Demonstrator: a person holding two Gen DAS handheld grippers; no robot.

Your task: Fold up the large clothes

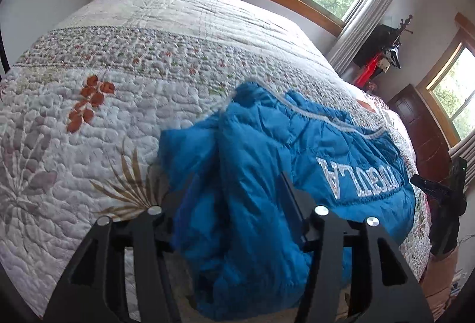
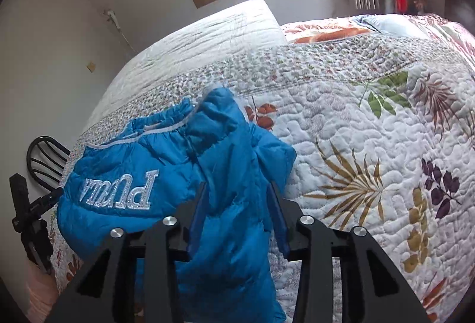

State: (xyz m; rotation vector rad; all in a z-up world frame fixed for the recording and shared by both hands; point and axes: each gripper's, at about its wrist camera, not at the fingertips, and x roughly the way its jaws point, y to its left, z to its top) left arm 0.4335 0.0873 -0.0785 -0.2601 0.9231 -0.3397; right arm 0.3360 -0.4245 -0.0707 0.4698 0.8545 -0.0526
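One blue jacket [image 2: 166,174], hem toward headboard.

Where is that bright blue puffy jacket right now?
The blue jacket lies on the floral quilt at the near edge of the bed. Part of it sits between the fingers of both the left gripper and the right gripper.

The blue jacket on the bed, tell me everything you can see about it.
The blue jacket is a bright blue, puffy quilted garment that looks like shiny nylon. Silver glittery letters cross it, upside down in both views, and a pale grey trim runs along one gathered edge. It lies crumpled on the floral quilt, partly lifted. The left gripper and the right gripper each have bunched fabric between their fingers.
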